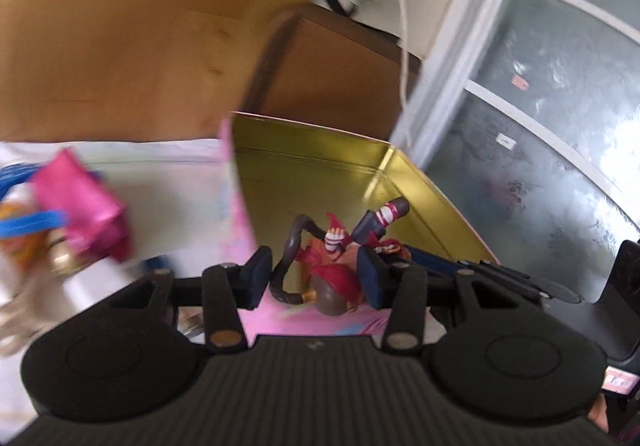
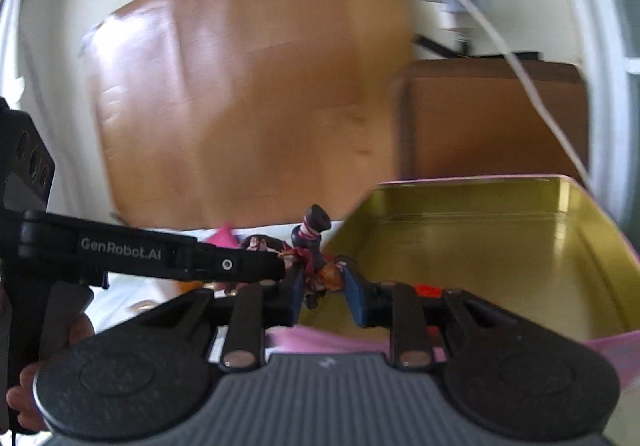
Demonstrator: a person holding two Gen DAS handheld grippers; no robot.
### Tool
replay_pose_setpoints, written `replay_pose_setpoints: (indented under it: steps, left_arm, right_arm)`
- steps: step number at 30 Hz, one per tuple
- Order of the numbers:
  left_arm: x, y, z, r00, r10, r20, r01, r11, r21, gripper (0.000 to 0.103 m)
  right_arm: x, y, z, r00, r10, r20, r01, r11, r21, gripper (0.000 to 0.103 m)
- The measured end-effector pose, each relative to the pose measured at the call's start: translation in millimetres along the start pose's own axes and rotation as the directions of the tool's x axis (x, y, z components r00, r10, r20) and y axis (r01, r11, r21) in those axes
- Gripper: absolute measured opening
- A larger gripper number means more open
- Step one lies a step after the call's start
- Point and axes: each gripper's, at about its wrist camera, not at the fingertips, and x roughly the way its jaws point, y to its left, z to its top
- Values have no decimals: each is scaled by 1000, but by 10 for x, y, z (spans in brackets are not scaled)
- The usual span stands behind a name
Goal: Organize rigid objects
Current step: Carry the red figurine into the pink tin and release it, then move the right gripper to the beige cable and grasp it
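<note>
**Figurine held by both grippers over the tin's edge**

In the left wrist view, my left gripper (image 1: 316, 274) was clamped on a small red-and-brown figurine (image 1: 336, 270); its blue pads pressed the figure from either side, and the toy's legs and a curved dark limb stuck out ahead of the fingers; the figure hung over the near corner of a pink tin box (image 1: 236, 181) with a gold interior, which looked bare inside as far as I could see; to the left, on the white surface, lay a blurred pink packet (image 1: 84, 205) among other blurred clutter that I could not identify; a brown cardboard panel (image 1: 120, 25) stood behind, and a frosted window (image 1: 540, 125) lay to the right.

In the right wrist view, my right gripper (image 2: 322, 282) was closed on the same figurine (image 2: 320, 274), gripping it from the opposite side; the left gripper's arm (image 2: 160, 258) reached in from the left and met the toy at the same spot; the tin (image 2: 480, 246) sat just right of the figure, its gold floor open to view; fingers (image 2: 24, 394) of a hand showed at the lower left edge.
</note>
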Motion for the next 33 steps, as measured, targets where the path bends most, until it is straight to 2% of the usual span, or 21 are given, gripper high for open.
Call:
replay_pose_setpoints:
  steps: [3, 9, 10, 11, 13, 16, 18, 20, 21, 23, 25, 27, 30, 33]
  left_arm:
    - [294, -109, 7, 999, -24, -29, 25, 1000, 12, 46]
    - [647, -138, -60, 997, 32, -70, -30, 999, 25, 46]
    - [643, -118, -58, 996, 56, -65, -55, 998, 21, 47]
    - [615, -95, -49, 995, 79, -60, -78, 997, 19, 50]
    - [481, -46, -23, 995, 94, -36, -93, 995, 29, 54]
    - [100, 68, 11, 993, 109, 42, -111, 992, 55, 57]
    - [-258, 235, -35, 985, 133, 115, -140, 988, 62, 65]
    - [-609, 465, -134, 960, 213, 180, -228, 972, 63, 71]
    - [-755, 601, -199, 938, 287, 195, -304, 950, 66, 71]
    - [-979, 895, -347, 877, 438, 198, -456, 888, 59, 71]
    - [-1179, 1238, -511, 829, 533, 171, -541, 841, 1, 71]
    - [-1318, 1545, -665, 806, 580, 117, -576, 814, -68, 71]
    - [-1419, 1817, -861, 748, 661, 64, -651, 748, -129, 71]
    - [-1509, 2012, -1015, 739, 672, 44, -658, 734, -167, 71]
  right_arm:
    - [67, -291, -23, 999, -42, -21, 43, 999, 29, 22]
    - [284, -593, -152, 991, -107, -82, 114, 990, 83, 24]
    - [297, -625, -157, 989, -131, -73, 137, 987, 89, 29]
    - [290, -623, -158, 985, -161, -58, 166, 982, 90, 39]
    - [250, -628, -131, 982, -187, -32, 189, 976, 111, 48]
    - [128, -521, -62, 979, -203, 18, 199, 973, 120, 48]
    - [22, -399, -11, 978, -197, 68, 190, 977, 100, 48]
    - [-40, -255, 44, 982, -160, 98, 152, 985, 85, 47]
    - [-57, -164, 64, 987, -128, 101, 121, 990, 75, 47]
    - [-30, 60, 107, 995, -51, 85, 47, 998, 45, 47]
    - [66, 359, 98, 999, 16, 52, -15, 1000, -17, 47]
    - [203, 692, 42, 998, 68, 3, -67, 994, -89, 47]
    - [492, 1150, -94, 988, 125, -94, -139, 977, -161, 47]
    - [810, 1574, -236, 967, 163, -197, -205, 955, -216, 46]
